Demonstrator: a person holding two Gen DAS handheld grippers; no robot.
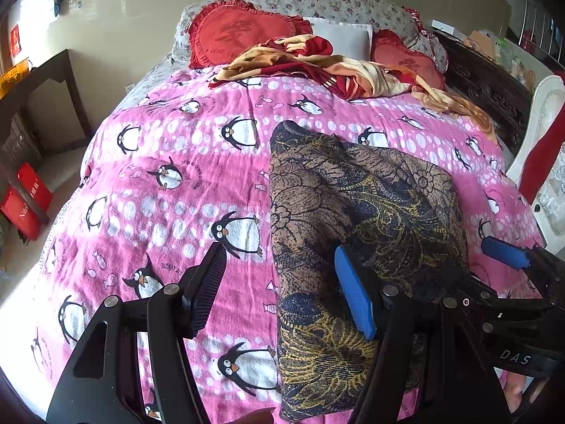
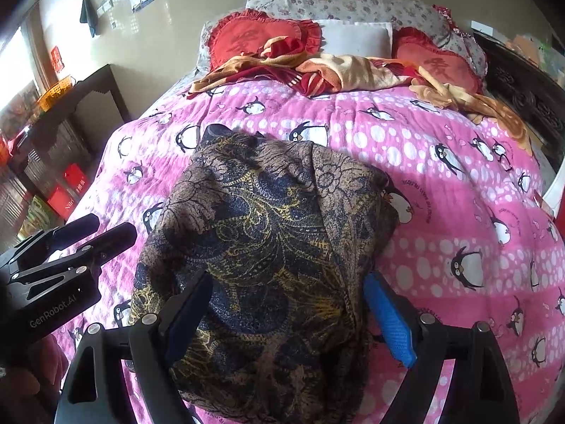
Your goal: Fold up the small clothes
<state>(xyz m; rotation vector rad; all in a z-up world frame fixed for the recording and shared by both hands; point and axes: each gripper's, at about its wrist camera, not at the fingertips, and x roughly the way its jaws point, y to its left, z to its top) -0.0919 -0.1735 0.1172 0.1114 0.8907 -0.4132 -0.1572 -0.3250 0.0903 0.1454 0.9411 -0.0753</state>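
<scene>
A dark garment (image 1: 356, 212) with a brown, navy and yellow flower print lies folded on the pink penguin blanket (image 1: 169, 183). My left gripper (image 1: 279, 293) hovers open over the garment's left edge, its blue pad (image 1: 353, 296) above the cloth and its black pad (image 1: 204, 289) above the blanket. In the right wrist view the garment (image 2: 268, 233) fills the middle, and my right gripper (image 2: 289, 314) stands wide open over its near end, not pinching it. The left gripper (image 2: 102, 231) shows at the left there. The right gripper's blue pad (image 1: 505, 256) shows at the right edge of the left wrist view.
A crumpled orange and red blanket (image 2: 339, 70), two red heart cushions (image 2: 254, 35), a white pillow (image 2: 356, 37) and a flowered pillow (image 2: 353, 0) lie at the bed's head. A dark wooden table (image 1: 53, 81) and red boxes (image 1: 28, 201) stand left. A white chair (image 1: 543, 148) stands right.
</scene>
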